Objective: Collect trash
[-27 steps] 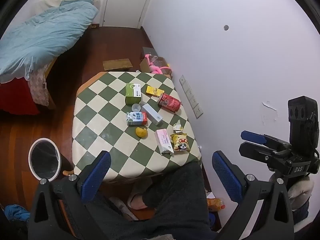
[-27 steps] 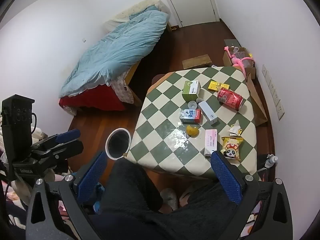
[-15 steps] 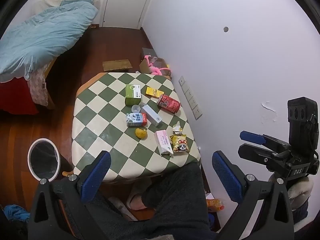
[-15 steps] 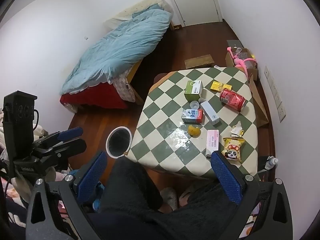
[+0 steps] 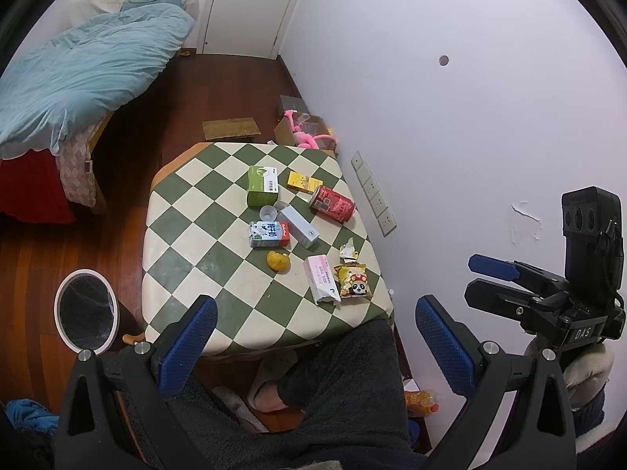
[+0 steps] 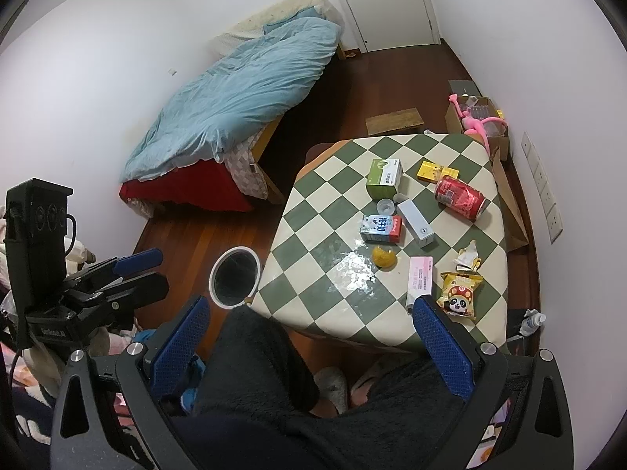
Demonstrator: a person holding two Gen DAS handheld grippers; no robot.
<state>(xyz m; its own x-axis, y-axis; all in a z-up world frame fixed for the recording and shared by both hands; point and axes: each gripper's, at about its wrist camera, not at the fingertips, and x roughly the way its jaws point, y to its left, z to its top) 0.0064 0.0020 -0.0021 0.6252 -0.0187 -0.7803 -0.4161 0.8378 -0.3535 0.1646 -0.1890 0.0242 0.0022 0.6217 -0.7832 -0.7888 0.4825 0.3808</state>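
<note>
Trash lies on a green-and-white checked table [image 5: 188, 235] [image 6: 313, 297]: a red can [image 5: 332, 204] [image 6: 460, 197], a green box [image 5: 262, 185] [image 6: 384, 177], a milk carton [image 5: 269, 234] [image 6: 381, 228], an orange peel [image 5: 278, 260] [image 6: 383, 257], a pink packet [image 5: 320, 279] [image 6: 419, 277] and a panda snack bag [image 5: 354, 281] [image 6: 458, 294]. A white-rimmed bin [image 5: 85, 310] [image 6: 234, 277] stands on the floor left of the table. My left gripper [image 5: 313, 337] and right gripper [image 6: 309, 337] are open, empty and high above the table's near edge.
A bed with a blue duvet [image 5: 78, 66] [image 6: 243, 94] stands at the far left. A cardboard box with a pink toy [image 5: 309, 131] [image 6: 480, 121] sits behind the table by the wall. The person's dark-clad legs [image 5: 313, 411] fill the foreground.
Both grippers have drifted slightly back and up from the table. Nothing on the table has moved and both stay open.
</note>
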